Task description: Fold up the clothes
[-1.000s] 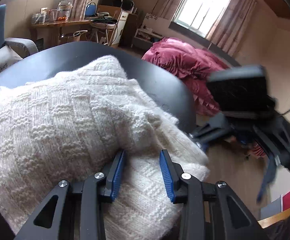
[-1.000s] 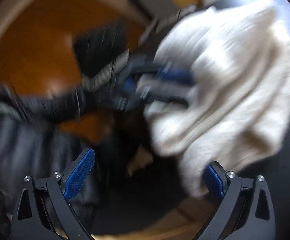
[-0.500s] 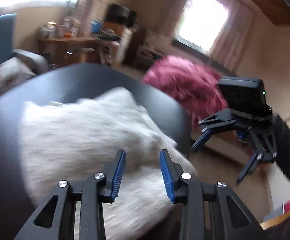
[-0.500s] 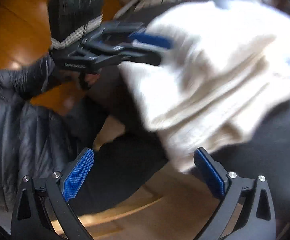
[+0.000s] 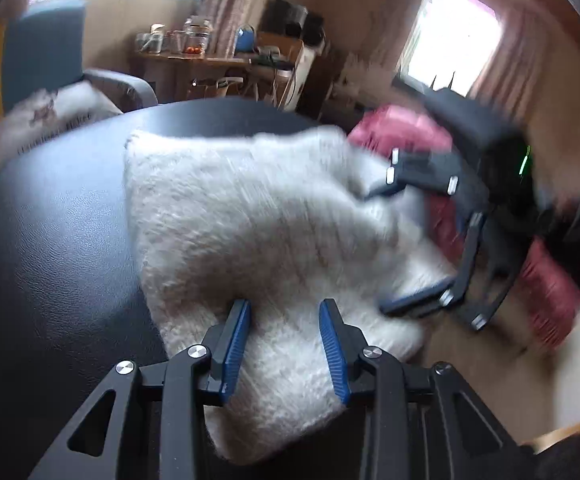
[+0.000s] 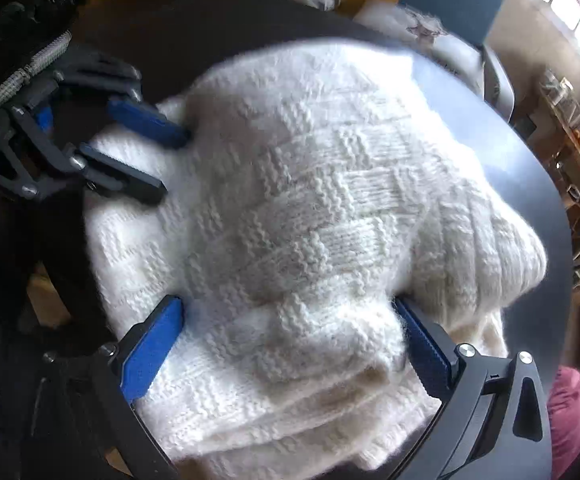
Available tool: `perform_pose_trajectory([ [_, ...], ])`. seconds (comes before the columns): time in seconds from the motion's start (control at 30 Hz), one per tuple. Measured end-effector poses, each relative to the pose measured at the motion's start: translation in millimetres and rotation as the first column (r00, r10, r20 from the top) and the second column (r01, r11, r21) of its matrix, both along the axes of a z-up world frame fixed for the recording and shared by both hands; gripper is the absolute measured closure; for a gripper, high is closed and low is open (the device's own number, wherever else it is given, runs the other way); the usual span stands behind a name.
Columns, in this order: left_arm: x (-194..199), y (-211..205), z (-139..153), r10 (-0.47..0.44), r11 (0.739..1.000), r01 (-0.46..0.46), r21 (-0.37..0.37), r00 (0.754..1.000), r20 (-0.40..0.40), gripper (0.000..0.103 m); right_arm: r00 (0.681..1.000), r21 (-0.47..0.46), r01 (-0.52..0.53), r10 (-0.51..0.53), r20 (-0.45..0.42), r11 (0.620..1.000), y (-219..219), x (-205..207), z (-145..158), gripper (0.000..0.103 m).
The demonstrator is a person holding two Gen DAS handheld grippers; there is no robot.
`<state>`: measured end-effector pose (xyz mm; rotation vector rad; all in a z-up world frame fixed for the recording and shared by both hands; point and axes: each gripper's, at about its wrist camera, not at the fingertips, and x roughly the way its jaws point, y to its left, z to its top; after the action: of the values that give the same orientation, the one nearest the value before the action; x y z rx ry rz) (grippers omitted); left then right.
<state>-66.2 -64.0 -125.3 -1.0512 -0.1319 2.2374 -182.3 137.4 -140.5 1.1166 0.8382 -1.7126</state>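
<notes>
A cream knitted sweater [image 5: 250, 208] lies folded in thick layers on a round black table [image 5: 50, 240]. My left gripper [image 5: 285, 312] is shut on a bunched fold at the sweater's near edge, and fabric fills the gap between its blue pads. The right wrist view shows the left gripper [image 6: 172, 168] at the upper left, biting into the sweater [image 6: 329, 184] from the side. My right gripper [image 6: 290, 336] points steeply down and stands wide open, straddling the folded bundle. From the left wrist view the right gripper [image 5: 379, 250] hangs blurred over the sweater's right edge.
A blue armchair [image 5: 42, 52] with a pale cushion [image 5: 58, 116] stands behind the table. A crimson heap of bedding [image 5: 401, 128] lies on the floor to the right. Further back is a wooden desk [image 5: 194, 56] with jars. A dark padded sleeve [image 6: 18, 8] shows beside the table [image 6: 489, 140].
My right gripper swung in from beside the table's edge and now sits over the sweater, jaws still wide. My left gripper kept its hold and slid sideways with the sweater.
</notes>
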Motion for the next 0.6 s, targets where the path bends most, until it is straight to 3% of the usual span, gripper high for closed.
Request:
perform_pose_trajectory([
  [0.07,-10.7,-20.5,10.6,0.047,0.996,-0.047,0.080,0.999,0.007,0.067,1.000,-0.007,0.026,-0.026,0.010,1.000,3.4,-6.3,6.3,0.000],
  [0.17,-33.4,-48.8,23.7,0.140,0.986,-0.139,0.095,0.990,-0.005,0.067,0.997,-0.042,0.076,-0.077,-0.022,0.996,4.8,-16.2,22.8,0.000],
  [0.27,-56.8,-57.3,24.0,0.199,0.980,-0.199,0.023,0.980,0.010,0.067,0.990,-0.108,0.125,-0.132,-0.058,0.986,0.0,-27.2,37.0,0.000],
  [0.33,-66.5,-45.3,24.5,0.200,0.977,-0.201,-0.068,0.980,-0.019,0.067,0.982,-0.111,0.158,-0.168,-0.089,0.981,-25.0,-34.7,29.6,0.000],
  [0.47,-69.9,-5.8,20.9,0.094,0.975,-0.107,-0.194,0.993,-0.076,0.067,0.969,-0.085,0.227,-0.234,-0.080,0.970,-54.6,-54.7,0.0,0.000],
  [0.53,-75.1,14.4,12.3,0.035,0.959,-0.056,-0.276,0.996,-0.081,0.067,0.969,-0.072,0.240,-0.244,-0.048,0.968,-51.2,-60.9,-11.7,0.000],
  [0.57,-74.9,19.1,11.0,0.028,0.953,-0.057,-0.299,0.994,-0.102,0.067,0.969,-0.079,0.238,-0.242,-0.047,0.968,-47.9,-63.0,-11.9,0.000],
  [0.6,-77.1,14.4,15.6,0.027,0.963,-0.052,-0.263,0.995,-0.097,0.067,0.968,-0.089,0.244,-0.247,-0.034,0.966,-45.9,-67.2,-8.3,0.000],
])
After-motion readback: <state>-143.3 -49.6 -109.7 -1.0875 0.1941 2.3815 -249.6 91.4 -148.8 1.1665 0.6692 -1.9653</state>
